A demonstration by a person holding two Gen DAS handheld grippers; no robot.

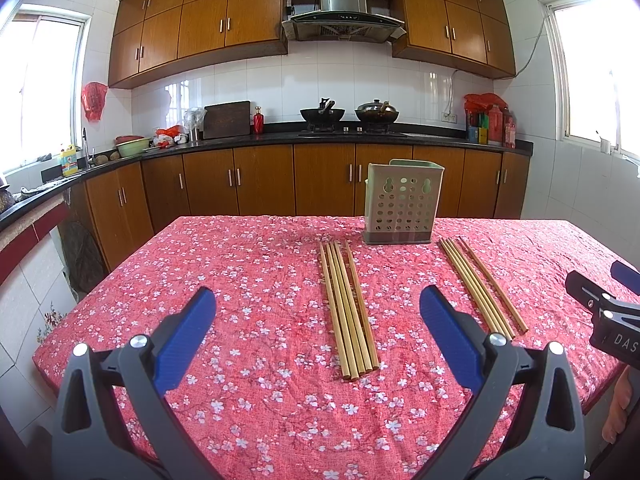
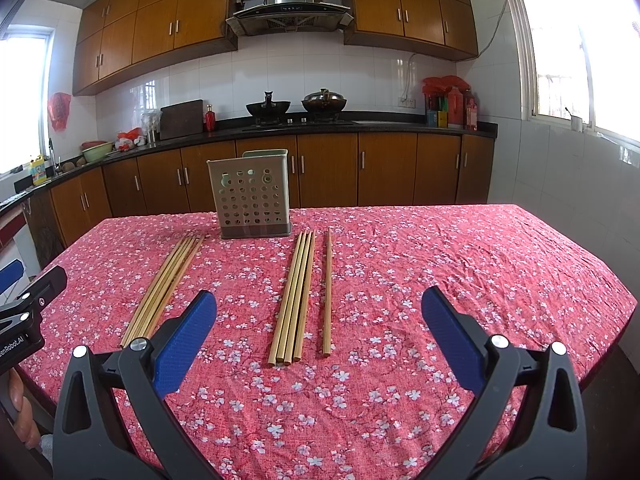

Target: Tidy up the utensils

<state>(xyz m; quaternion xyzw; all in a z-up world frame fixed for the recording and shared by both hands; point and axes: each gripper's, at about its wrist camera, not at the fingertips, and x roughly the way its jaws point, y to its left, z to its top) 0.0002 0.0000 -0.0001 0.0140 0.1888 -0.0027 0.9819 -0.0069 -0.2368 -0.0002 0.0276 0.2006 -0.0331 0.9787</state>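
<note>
Flanking holder (image 2: 254,196): 2 chopstick bundles (image 2: 294,296).

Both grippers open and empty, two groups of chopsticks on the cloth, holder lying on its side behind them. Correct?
One thing is off: the holder stands upright on the tablecloth, not on its side, as the right wrist view shows. The rest holds: left gripper and right gripper open and empty, left chopsticks and right chopsticks in two groups before it.

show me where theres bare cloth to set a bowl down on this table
Free: the wide stretch of tablecloth right of the single chopstick, and the cloth left of the left chopstick bundle. Crowded: the middle, where both bundles, including the right chopstick bundle, lie in front of the utensil holder.
</note>
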